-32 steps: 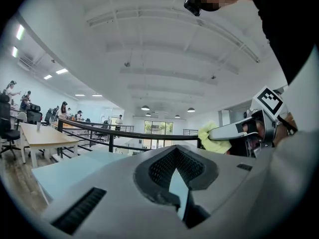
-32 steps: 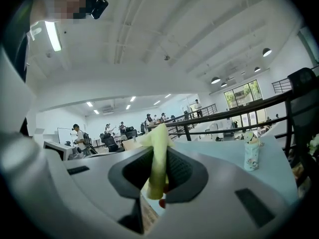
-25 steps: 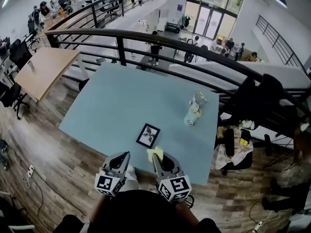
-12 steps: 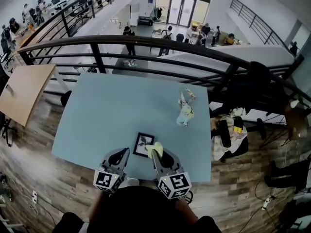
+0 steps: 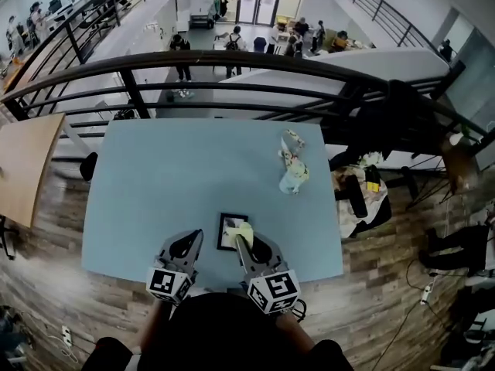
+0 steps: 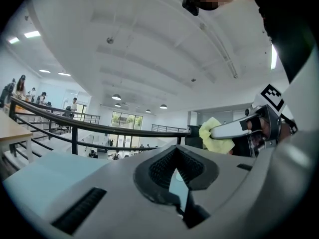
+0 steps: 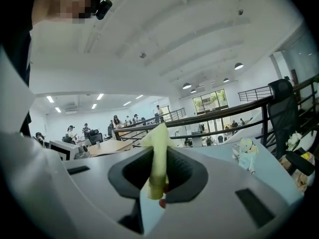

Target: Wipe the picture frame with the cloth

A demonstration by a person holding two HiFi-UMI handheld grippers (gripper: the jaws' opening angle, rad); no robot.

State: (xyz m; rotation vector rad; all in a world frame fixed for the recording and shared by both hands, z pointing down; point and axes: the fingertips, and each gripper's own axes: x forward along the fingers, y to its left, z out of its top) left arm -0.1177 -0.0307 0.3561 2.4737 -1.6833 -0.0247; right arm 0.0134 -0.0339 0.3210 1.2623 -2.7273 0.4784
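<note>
The small black picture frame (image 5: 228, 234) lies flat near the front edge of the pale blue table (image 5: 162, 176). My right gripper (image 5: 243, 240) is shut on a yellow cloth (image 5: 242, 230), which lies over the frame's right side. In the right gripper view the cloth (image 7: 158, 151) stands pinched between the jaws. My left gripper (image 5: 190, 242) hovers just left of the frame with nothing in it, its jaws together. In the left gripper view the cloth (image 6: 215, 136) shows at the right, in the right gripper (image 6: 234, 129).
A small pale toy figure (image 5: 291, 168) lies on the table's far right part, also visible as the toy figure (image 7: 245, 151). A black railing (image 5: 232, 60) runs behind the table. A chair with clutter (image 5: 360, 195) stands at the right.
Both grippers have moved forward over the table. The cloth, earlier below and right of the frame, now covers the frame's right side. The left gripper stays beside it.
</note>
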